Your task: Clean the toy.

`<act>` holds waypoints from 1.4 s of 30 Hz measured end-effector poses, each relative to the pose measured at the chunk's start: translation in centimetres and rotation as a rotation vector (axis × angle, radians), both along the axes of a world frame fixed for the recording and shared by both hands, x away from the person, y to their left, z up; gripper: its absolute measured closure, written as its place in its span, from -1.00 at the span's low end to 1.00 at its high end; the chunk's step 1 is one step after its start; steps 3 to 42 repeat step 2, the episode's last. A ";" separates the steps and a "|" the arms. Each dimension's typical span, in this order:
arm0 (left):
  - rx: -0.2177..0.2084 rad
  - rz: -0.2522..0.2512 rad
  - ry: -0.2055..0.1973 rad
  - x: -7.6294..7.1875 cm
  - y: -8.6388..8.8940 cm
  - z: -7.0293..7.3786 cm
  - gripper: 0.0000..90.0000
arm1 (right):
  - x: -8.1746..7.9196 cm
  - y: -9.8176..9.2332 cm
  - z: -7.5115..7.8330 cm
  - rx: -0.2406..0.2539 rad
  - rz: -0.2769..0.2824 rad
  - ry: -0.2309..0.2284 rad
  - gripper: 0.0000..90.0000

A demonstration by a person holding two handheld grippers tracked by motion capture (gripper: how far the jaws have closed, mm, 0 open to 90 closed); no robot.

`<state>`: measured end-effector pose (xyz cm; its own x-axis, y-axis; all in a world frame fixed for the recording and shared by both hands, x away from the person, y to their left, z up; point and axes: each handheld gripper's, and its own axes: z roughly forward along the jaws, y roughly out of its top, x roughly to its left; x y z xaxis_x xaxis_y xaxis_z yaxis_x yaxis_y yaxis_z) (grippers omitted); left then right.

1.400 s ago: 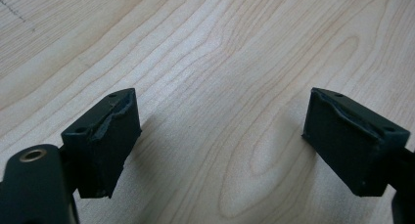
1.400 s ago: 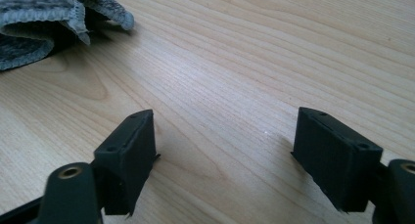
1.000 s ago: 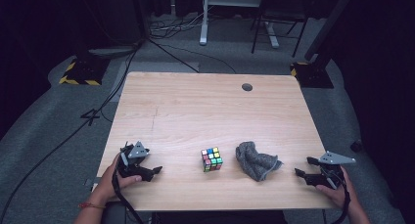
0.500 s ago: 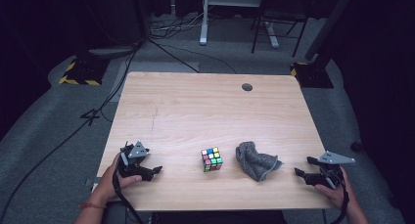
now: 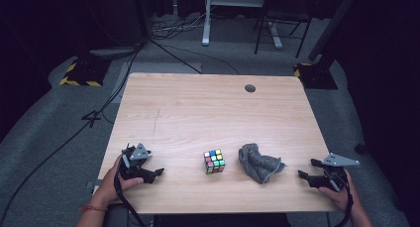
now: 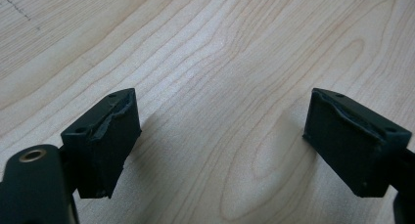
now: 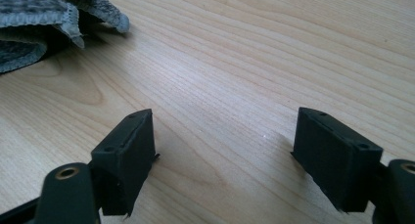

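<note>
A colourful puzzle cube (image 5: 214, 161) sits on the wooden table (image 5: 208, 108) near its front edge. Just right of it lies a crumpled grey cloth (image 5: 258, 162), whose edge also shows at the top left of the right gripper view (image 7: 44, 18). My left gripper (image 5: 157, 173) rests at the table's front left in a hand, pointing right toward the cube, well short of it. Its jaws stand open over bare wood (image 6: 220, 136). My right gripper (image 5: 303, 175) rests at the front right, pointing left toward the cloth, open with nothing between its jaws (image 7: 222, 155).
A round dark cable grommet (image 5: 250, 88) sits near the table's far edge. Beyond the table, cables (image 5: 148, 53), desk legs (image 5: 205, 19) and yellow-black striped bases (image 5: 79, 73) stand on the grey floor.
</note>
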<state>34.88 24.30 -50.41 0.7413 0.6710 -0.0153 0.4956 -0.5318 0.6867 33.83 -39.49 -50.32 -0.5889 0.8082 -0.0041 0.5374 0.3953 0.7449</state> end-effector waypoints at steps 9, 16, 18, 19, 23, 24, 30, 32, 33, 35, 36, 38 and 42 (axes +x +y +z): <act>-0.001 0.001 0.000 0.0 0.0 0.0 -0.69 | 0.0 0.0 0.0 0.000 0.000 0.000 -0.48; -0.001 0.001 0.000 0.0 0.0 0.0 -0.69 | 0.0 0.0 0.0 0.000 0.000 0.000 -0.48; -0.001 0.001 0.000 0.0 0.0 0.0 -0.69 | 0.0 0.0 0.0 0.000 0.000 0.000 -0.48; -0.001 0.001 0.000 0.0 0.0 0.0 -0.69 | 0.0 0.0 0.0 0.000 0.000 0.000 -0.48; -0.001 0.001 0.000 0.0 0.0 0.0 -0.69 | 0.0 0.0 0.0 0.000 0.000 0.000 -0.48; -0.001 0.001 0.000 0.0 0.0 0.0 -0.69 | 0.0 0.0 0.0 0.000 0.000 0.000 -0.48; -0.001 0.001 0.000 0.0 0.0 0.0 -0.69 | 0.0 0.0 0.0 0.000 0.000 0.000 -0.48; -0.001 0.001 0.000 0.0 0.0 0.0 -0.69 | 0.0 0.0 0.0 0.000 0.000 0.000 -0.48; -0.001 0.001 0.000 0.0 0.0 0.0 -0.69 | 0.0 0.0 0.0 0.000 0.000 0.000 -0.48; -0.001 0.001 0.000 0.0 0.0 0.0 -0.69 | 0.0 0.0 0.0 0.000 0.000 0.000 -0.48; -0.001 0.001 0.000 0.0 0.0 0.0 -0.69 | 0.0 0.0 0.0 0.000 0.000 0.000 -0.48; -0.001 0.001 0.000 0.0 0.0 0.0 -0.69 | 0.0 0.0 0.0 0.000 0.000 0.000 -0.48; -0.001 0.001 0.000 0.0 0.0 0.0 -0.69 | 0.0 0.0 0.0 0.000 0.000 0.000 -0.48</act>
